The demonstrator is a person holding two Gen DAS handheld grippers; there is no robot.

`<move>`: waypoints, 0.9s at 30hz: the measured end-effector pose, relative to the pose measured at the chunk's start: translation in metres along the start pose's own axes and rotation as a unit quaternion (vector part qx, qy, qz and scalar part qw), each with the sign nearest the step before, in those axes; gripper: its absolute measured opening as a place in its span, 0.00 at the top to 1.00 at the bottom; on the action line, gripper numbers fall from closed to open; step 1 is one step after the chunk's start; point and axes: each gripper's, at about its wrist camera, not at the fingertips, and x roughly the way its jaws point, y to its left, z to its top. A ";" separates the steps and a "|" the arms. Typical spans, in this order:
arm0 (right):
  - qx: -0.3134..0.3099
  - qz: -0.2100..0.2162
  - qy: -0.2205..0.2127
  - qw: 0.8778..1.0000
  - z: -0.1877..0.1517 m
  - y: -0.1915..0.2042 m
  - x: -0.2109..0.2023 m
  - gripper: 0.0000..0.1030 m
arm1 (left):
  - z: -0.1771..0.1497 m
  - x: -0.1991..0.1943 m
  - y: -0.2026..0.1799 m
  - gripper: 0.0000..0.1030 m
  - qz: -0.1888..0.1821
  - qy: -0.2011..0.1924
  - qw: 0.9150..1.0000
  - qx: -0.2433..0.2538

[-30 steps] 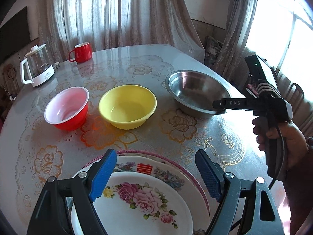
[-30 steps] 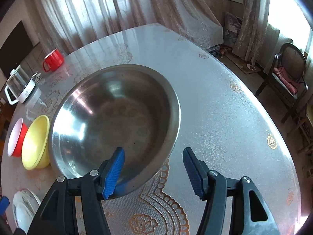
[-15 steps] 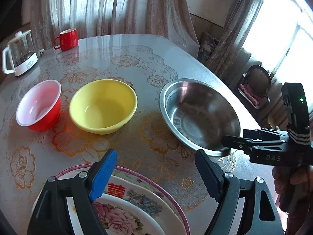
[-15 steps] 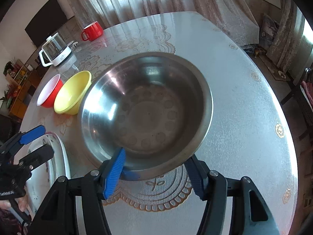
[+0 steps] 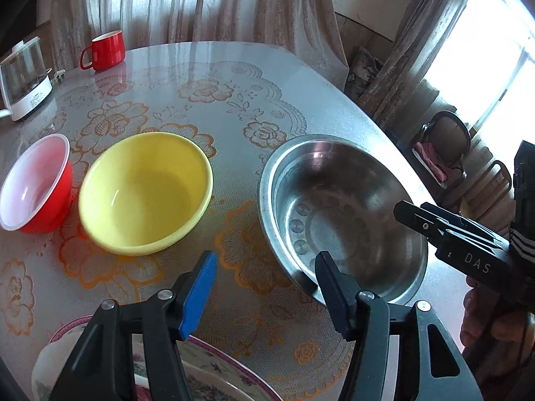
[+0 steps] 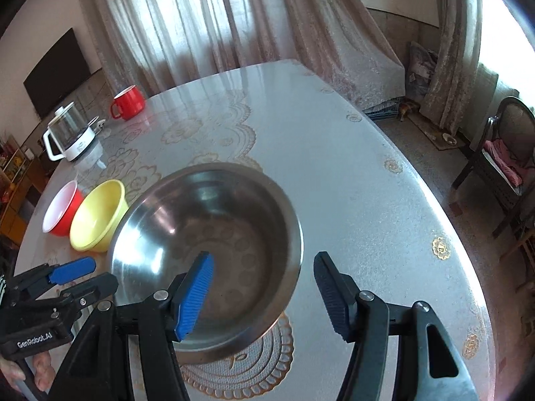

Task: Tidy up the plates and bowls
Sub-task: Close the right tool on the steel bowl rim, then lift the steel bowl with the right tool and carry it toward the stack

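A steel bowl [image 5: 341,214] sits on the round table, also in the right wrist view [image 6: 207,247]. My right gripper [image 6: 262,287] is open and straddles its near rim, blue finger inside and black finger outside. My left gripper [image 5: 265,287] is open, just before the bowl's left rim. A yellow bowl [image 5: 145,192] and a red bowl [image 5: 35,183] stand to the left. Stacked floral plates [image 5: 214,381] lie under my left gripper, mostly hidden.
A red mug [image 5: 105,50] and a glass kettle [image 5: 23,82] stand at the far left of the table [image 6: 351,173]. A chair [image 6: 501,153] stands on the floor off the right edge. The right gripper shows in the left wrist view [image 5: 434,224].
My left gripper moved forward and right, from over the plates to the steel bowl's rim. My right gripper pulled back slightly, its fingers now straddling the rim.
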 end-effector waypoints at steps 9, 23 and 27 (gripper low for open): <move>0.041 -0.013 0.008 0.999 0.004 -0.015 0.026 0.75 | 0.007 0.029 -0.015 0.67 -0.017 0.033 0.999 0.015; 0.070 0.012 0.010 0.997 -0.032 -0.030 0.010 0.86 | -0.034 -0.003 -0.044 0.71 -0.023 -0.015 0.996 0.079; 0.082 0.028 0.009 0.996 -0.046 -0.034 0.001 0.86 | -0.047 -0.015 -0.046 0.71 -0.015 -0.033 0.995 0.088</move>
